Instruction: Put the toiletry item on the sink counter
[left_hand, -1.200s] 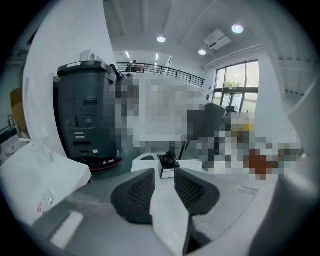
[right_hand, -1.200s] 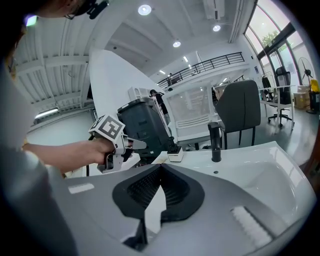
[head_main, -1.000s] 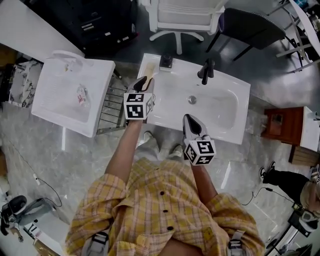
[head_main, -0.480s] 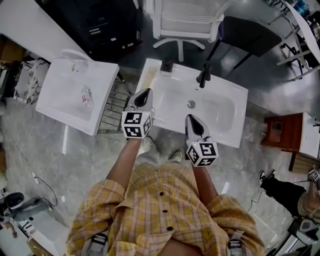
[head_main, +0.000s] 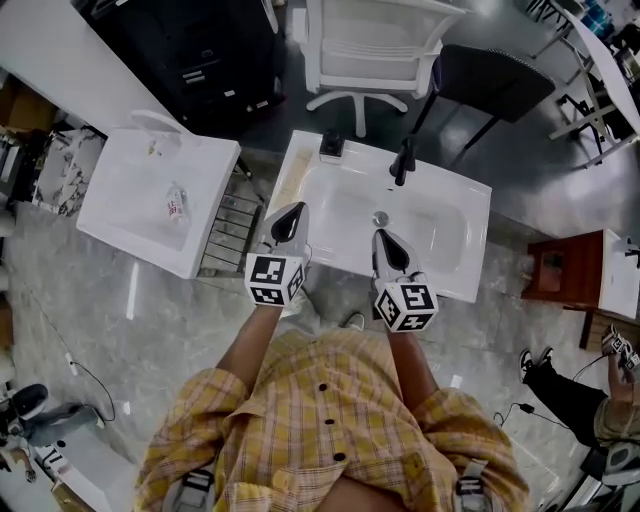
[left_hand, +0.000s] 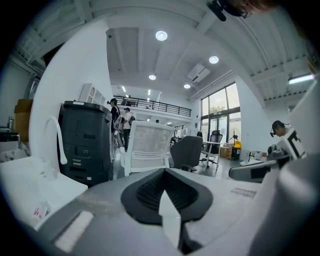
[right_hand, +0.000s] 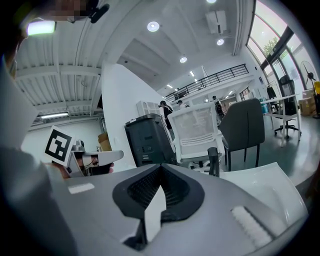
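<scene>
No legible text or numbers

The head view looks steeply down from overhead, the white rectangular ceramic sink (head_main: 450, 240) at 12 o'clock. Both gripper views sit close behind their jaws, facing nearly level; all three views share the white mesh-backed office chair (head_main: 368, 35).

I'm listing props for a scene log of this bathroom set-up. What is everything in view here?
sink: 1, white, centre
faucet: 1, black, sink's back edge
small dark item: 1, sink counter, back left corner
second sink: 1, white, left
small bottle: 1, pale with red print, in second sink
wire rack: 1, grey, between sinks
white chair: 1, behind sink
dark chair: 1, behind sink
cabinet: 1, black, upper left
left gripper: 1, grey, shut, empty
right gripper: 1, grey, shut, empty
</scene>
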